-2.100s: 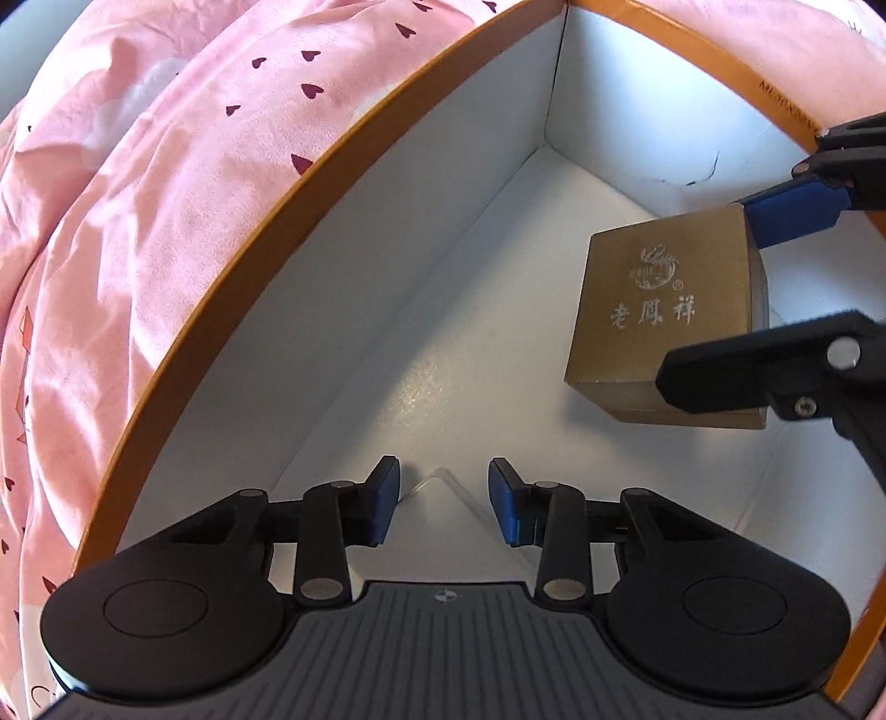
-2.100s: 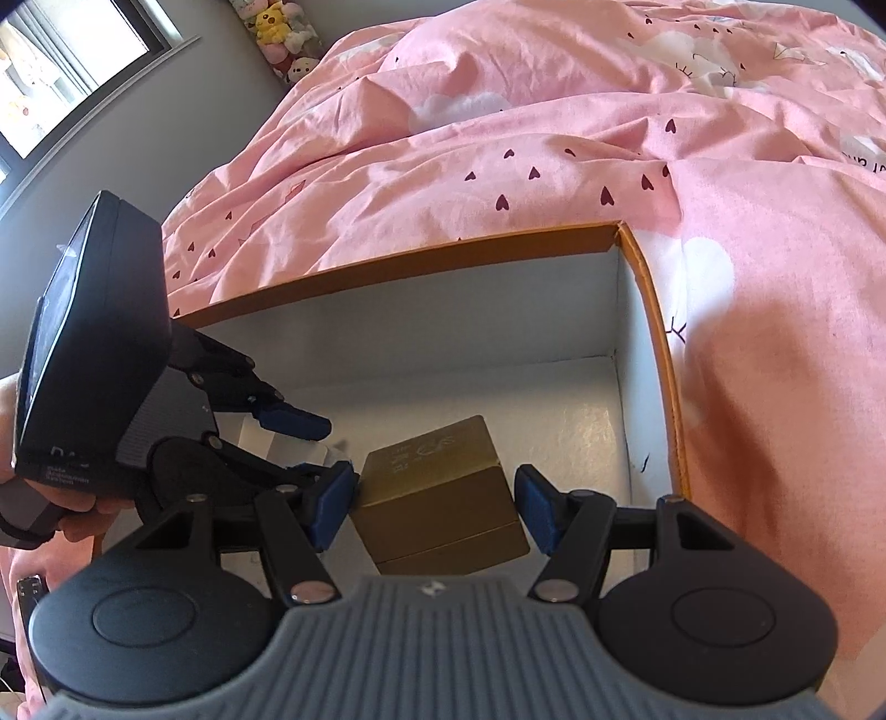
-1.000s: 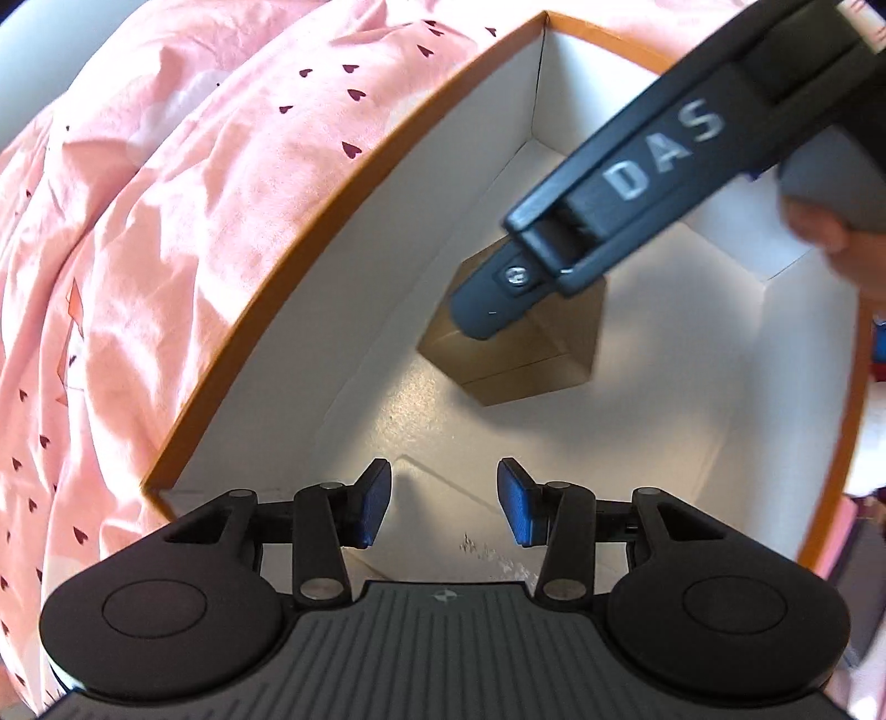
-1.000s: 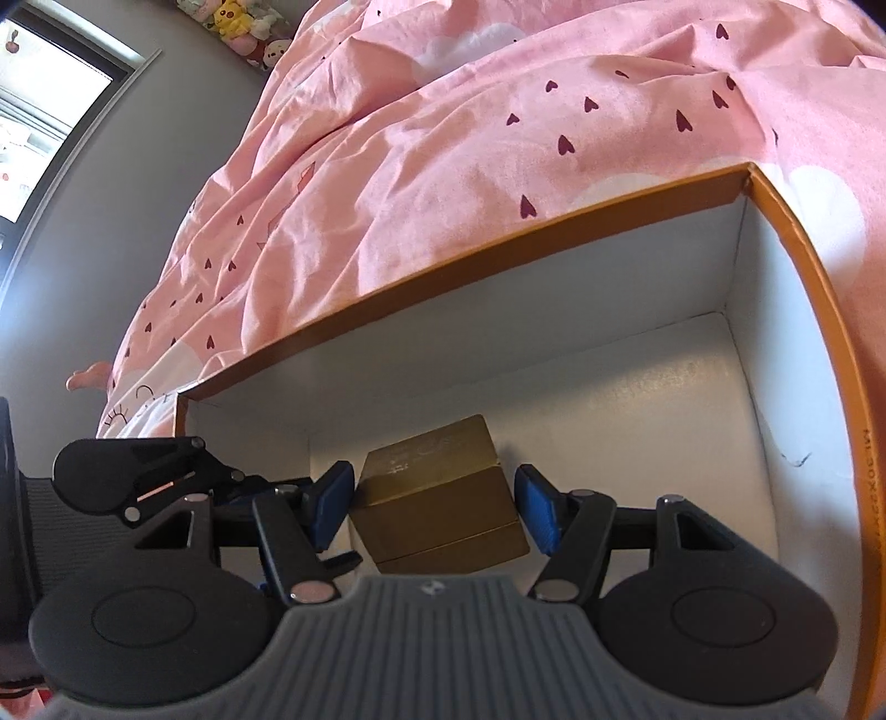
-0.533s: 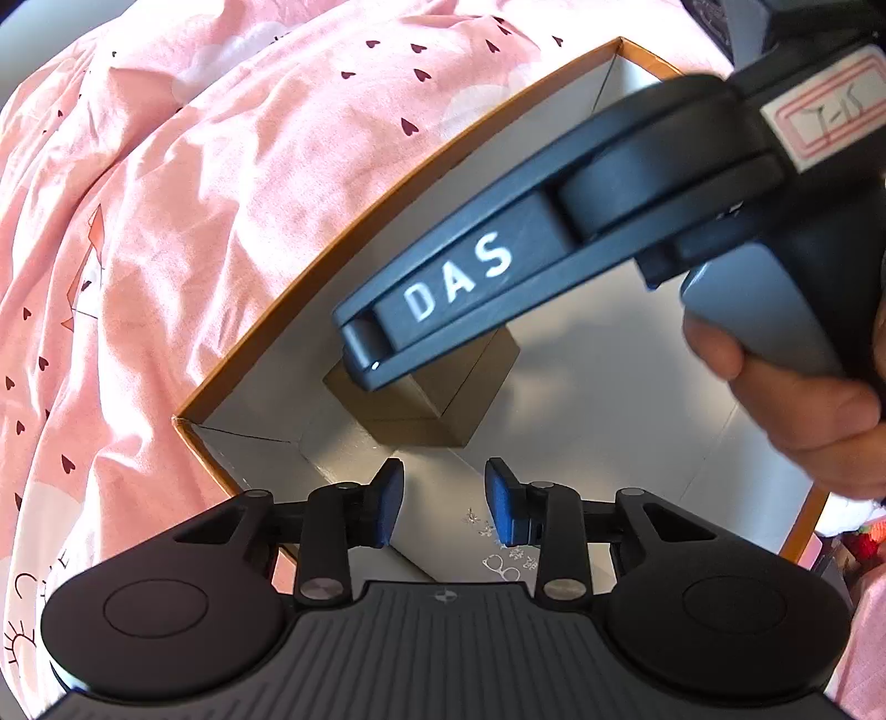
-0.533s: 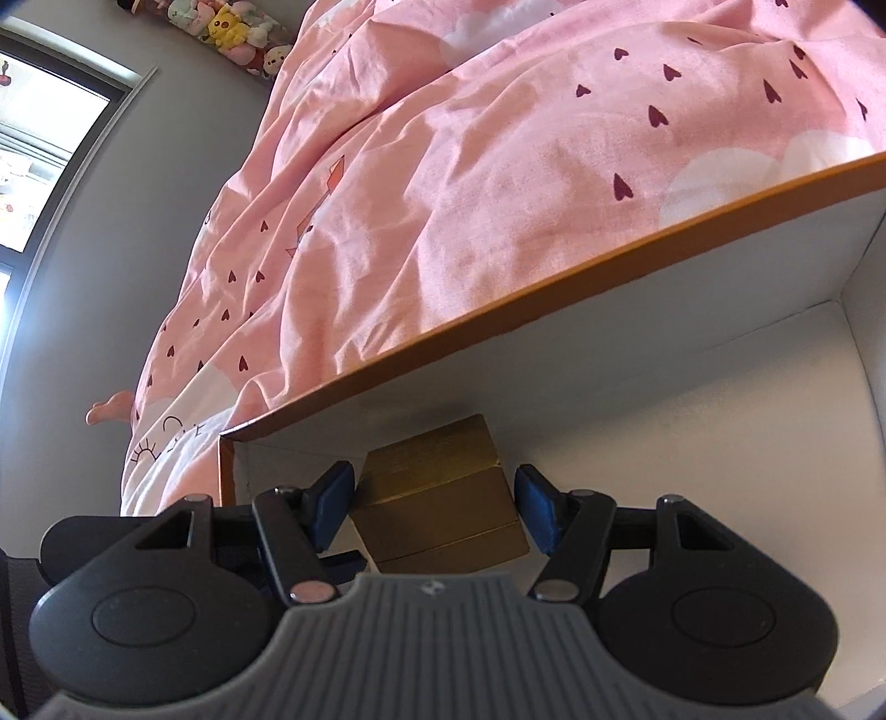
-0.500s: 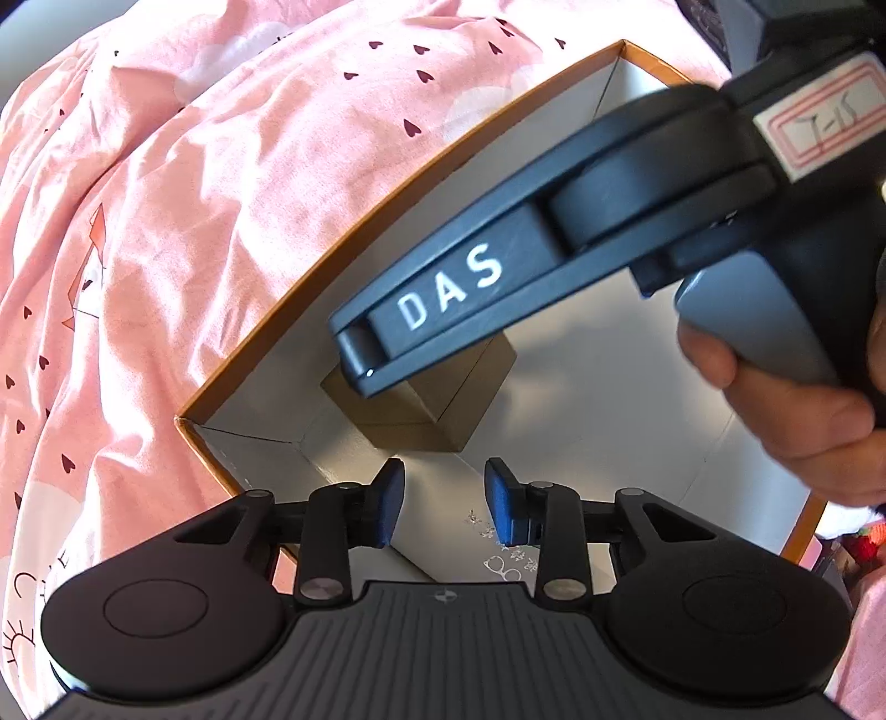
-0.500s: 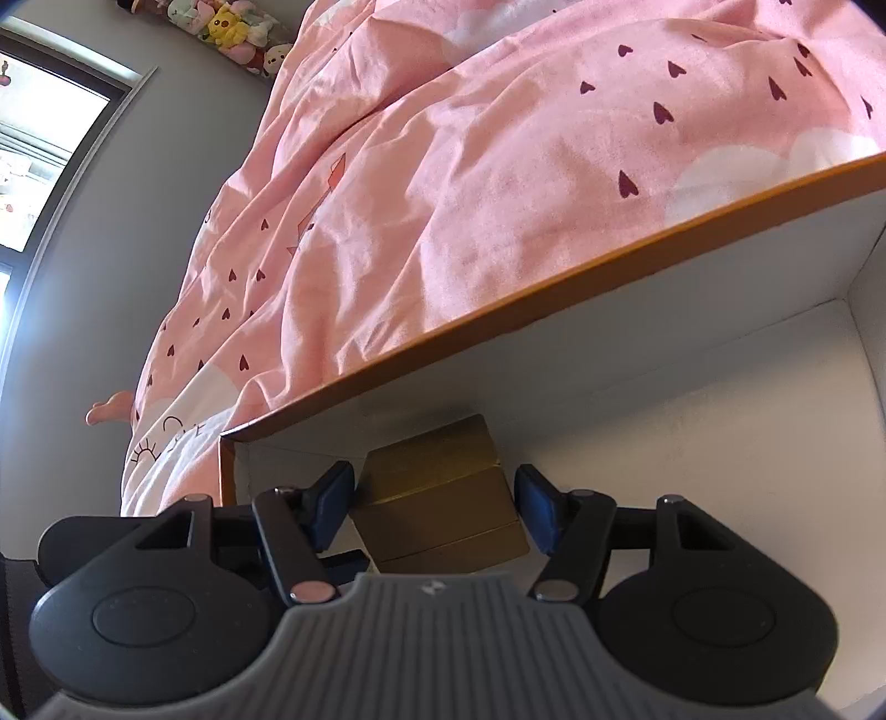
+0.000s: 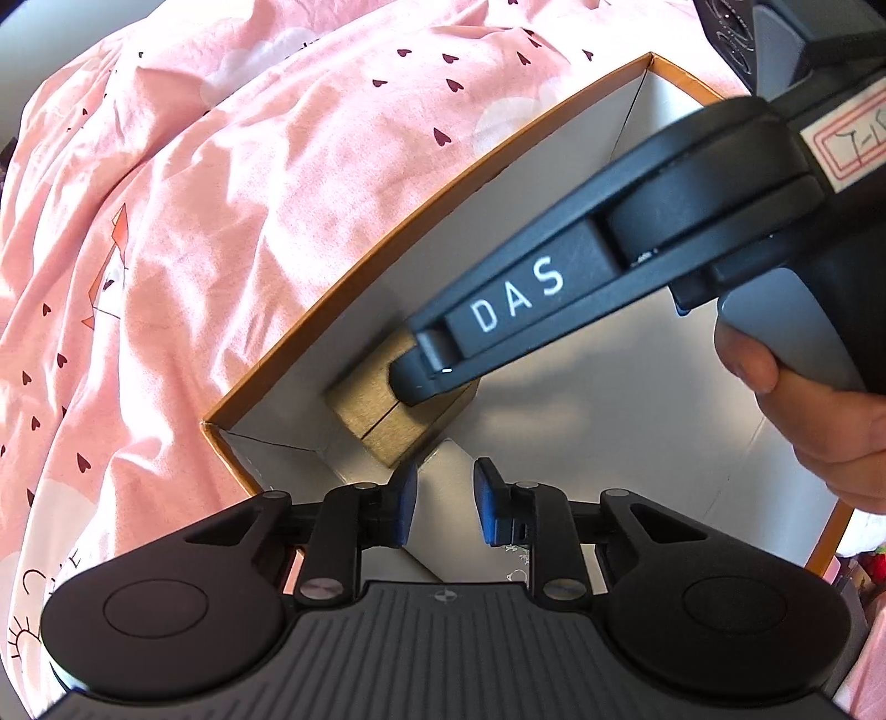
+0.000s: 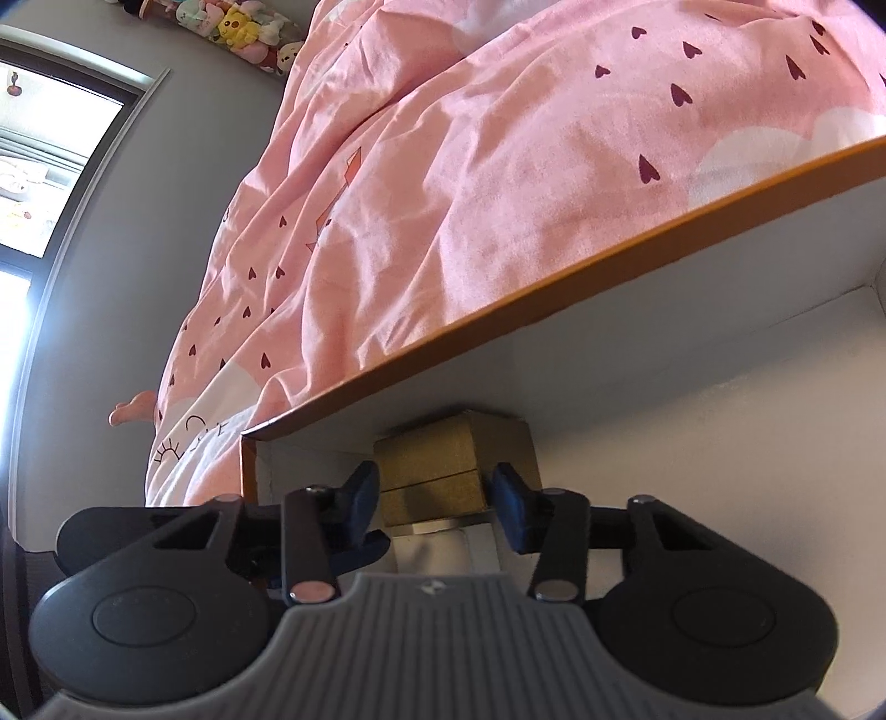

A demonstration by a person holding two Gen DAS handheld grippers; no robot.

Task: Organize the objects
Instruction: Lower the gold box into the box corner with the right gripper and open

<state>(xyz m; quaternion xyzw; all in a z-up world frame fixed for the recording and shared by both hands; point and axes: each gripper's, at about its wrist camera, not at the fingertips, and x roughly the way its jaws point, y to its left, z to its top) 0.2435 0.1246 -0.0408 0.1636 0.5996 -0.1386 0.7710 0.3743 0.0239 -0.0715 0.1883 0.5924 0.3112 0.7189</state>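
A small gold box [image 9: 360,410] stands on the floor of a large orange-rimmed white carton [image 9: 581,443], in its corner against the long wall. My right gripper [image 10: 437,487] sits just behind the gold box [image 10: 426,457]. Its jaws are closing and stand narrower than the box, and the pads overlap only its lower corners. One of its fingers [image 9: 498,315] hides the box top in the left wrist view. My left gripper [image 9: 443,498] points down over the carton's near side. Its jaws are closing astride a white inner flap, with a gap still on either side.
A pink duvet [image 9: 221,221] with dark hearts lies all round the carton [image 10: 664,332]. A person's hand [image 9: 819,421] holds the right gripper's handle above the carton. A window [image 10: 44,138] and a row of plush toys [image 10: 243,27] are far off on the left.
The right gripper brought the gold box along the wall into the carton's corner. Its jaws then narrowed, and the box now lies further ahead of the pads. The left jaws also narrowed.
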